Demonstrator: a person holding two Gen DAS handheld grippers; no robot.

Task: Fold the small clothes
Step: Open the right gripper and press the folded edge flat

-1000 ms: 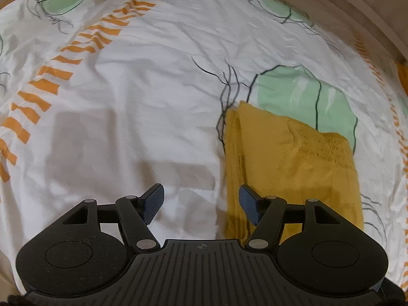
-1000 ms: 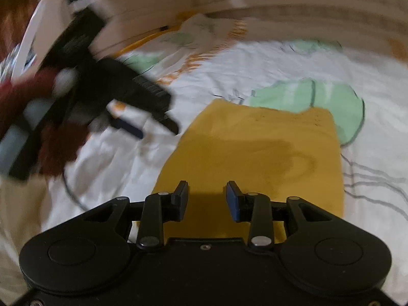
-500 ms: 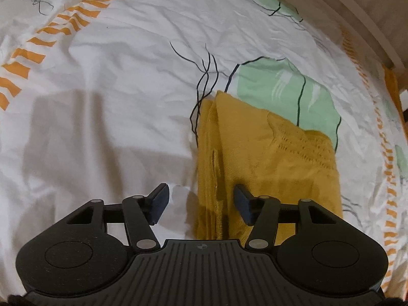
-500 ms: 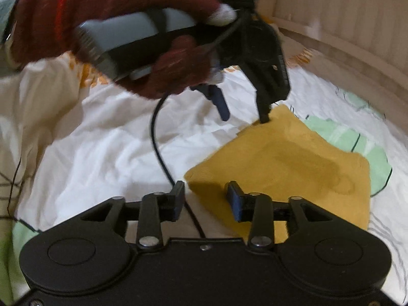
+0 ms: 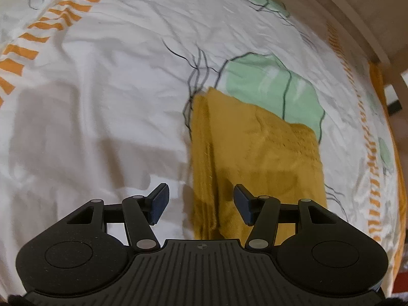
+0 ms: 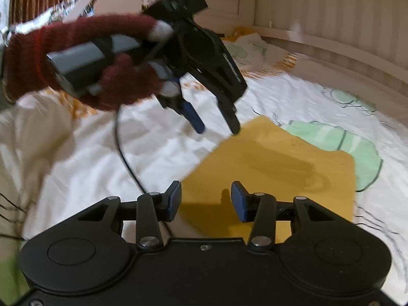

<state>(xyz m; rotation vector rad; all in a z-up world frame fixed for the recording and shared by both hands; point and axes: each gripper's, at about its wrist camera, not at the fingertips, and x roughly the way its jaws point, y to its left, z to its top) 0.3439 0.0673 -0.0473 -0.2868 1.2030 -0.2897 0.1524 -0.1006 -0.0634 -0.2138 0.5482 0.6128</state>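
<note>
A mustard-yellow knitted garment [image 5: 255, 153] lies folded into a flat rectangle on the printed bedsheet [image 5: 102, 76]. My left gripper [image 5: 201, 204] is open and empty, hovering over the garment's near left edge with its layered folds. In the right wrist view the garment [image 6: 275, 168] lies flat ahead. My right gripper [image 6: 205, 201] is open and empty above its near corner. The left gripper [image 6: 216, 125], held by a hand in a dark red glove [image 6: 84, 58], hangs open above the garment's far corner.
The sheet is white with green blobs [image 5: 275, 91] and orange stripes [image 5: 63, 12]. A wooden bed frame [image 5: 357, 25] runs along the far right. A black cable [image 6: 125, 153] trails over the sheet. A slatted headboard [image 6: 331, 12] stands behind the bed.
The left gripper has lifted and drawn back from the garment's edge. The right gripper's view has swung left, bringing the gloved hand and left gripper into sight. Both stay open.
</note>
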